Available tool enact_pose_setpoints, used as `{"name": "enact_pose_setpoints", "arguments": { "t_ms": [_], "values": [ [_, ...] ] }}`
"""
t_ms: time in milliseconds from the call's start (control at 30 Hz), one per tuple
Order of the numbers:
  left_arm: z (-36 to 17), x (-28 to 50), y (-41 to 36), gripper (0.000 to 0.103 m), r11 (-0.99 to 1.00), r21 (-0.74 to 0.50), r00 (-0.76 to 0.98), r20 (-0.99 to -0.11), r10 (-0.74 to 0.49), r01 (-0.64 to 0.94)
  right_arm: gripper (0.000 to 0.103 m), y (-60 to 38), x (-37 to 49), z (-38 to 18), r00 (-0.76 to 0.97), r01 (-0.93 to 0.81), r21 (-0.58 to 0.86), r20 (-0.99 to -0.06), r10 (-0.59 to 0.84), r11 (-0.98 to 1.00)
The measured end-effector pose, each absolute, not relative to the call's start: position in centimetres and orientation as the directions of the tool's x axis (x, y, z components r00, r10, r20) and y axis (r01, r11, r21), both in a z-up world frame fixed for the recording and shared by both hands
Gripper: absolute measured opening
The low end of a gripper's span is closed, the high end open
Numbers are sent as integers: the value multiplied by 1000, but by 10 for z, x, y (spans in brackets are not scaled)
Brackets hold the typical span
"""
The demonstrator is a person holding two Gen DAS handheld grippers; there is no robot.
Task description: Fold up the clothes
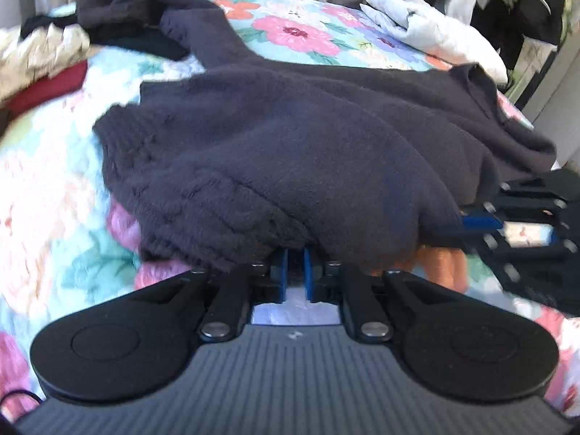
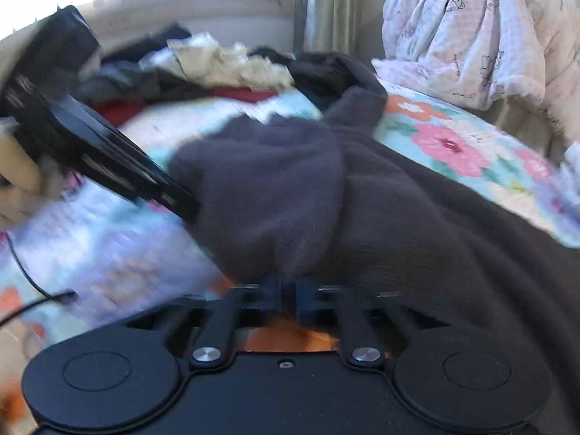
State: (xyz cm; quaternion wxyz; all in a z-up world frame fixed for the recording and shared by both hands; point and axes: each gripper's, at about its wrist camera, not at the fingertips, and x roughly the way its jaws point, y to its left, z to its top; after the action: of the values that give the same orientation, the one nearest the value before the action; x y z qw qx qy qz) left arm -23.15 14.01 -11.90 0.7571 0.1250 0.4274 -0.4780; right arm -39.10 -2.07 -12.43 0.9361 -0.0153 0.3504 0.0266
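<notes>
Left wrist view: my left gripper (image 1: 295,272) has its jaws clenched on the near hem of the dark purple knitted sweater (image 1: 308,145) lying on the floral quilted bed (image 1: 54,181). My right gripper (image 2: 288,297) pinches the same hem alongside. Soft, thick knit; it should drape limply, so I favour edge grips.

Lying spread across the bed (image 1: 65,166), over its flowered quilt (image 1: 301,32): a dark sweater (image 1: 290,145), one sleeve stretching toward the far side. Piling up at the far left edge: a heap of clothes (image 2: 203,69), cream, red and dark. Sitting at the far right: a white bundle (image 1: 435,32).
</notes>
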Motion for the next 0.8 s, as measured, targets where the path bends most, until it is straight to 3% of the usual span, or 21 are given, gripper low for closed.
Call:
{"name": "enact_pose_setpoints", "arguments": {
  "t_ms": [100,233,367,467,500,633,700,800],
  "values": [
    [-110,-233,140,4,512,-226,167,-774,-611,829,9,-3,-407,-114,817,-110,38,-566,112,993],
    [-112,-229,140,5,570,-257,170,-790,-589,780,9,-25,-429,-107,824,-121,293,-503,260,948],
    [-115,-240,170,9,636,-455,112,-753,-648,624,7,-61,-463,-105,811,-91,531,-452,372,842],
    [-118,-263,184,14,650,-442,161,-738,-655,618,2,-70,-502,-124,786,-7,500,-532,314,866],
    [-122,-266,184,17,654,-444,175,-731,-660,612,2,-70,-512,-130,803,0,507,-514,303,862],
    [-133,-272,177,41,653,-495,195,-691,-696,573,2,-49,-531,-136,872,-1,429,-442,210,903],
    [-136,-276,171,43,686,-460,236,-706,-668,564,2,-38,-533,-139,896,62,372,-430,113,926],
    [-122,-285,177,40,698,-429,231,-733,-640,573,8,-34,-554,-146,907,198,432,-421,3,880]
  ]
}}
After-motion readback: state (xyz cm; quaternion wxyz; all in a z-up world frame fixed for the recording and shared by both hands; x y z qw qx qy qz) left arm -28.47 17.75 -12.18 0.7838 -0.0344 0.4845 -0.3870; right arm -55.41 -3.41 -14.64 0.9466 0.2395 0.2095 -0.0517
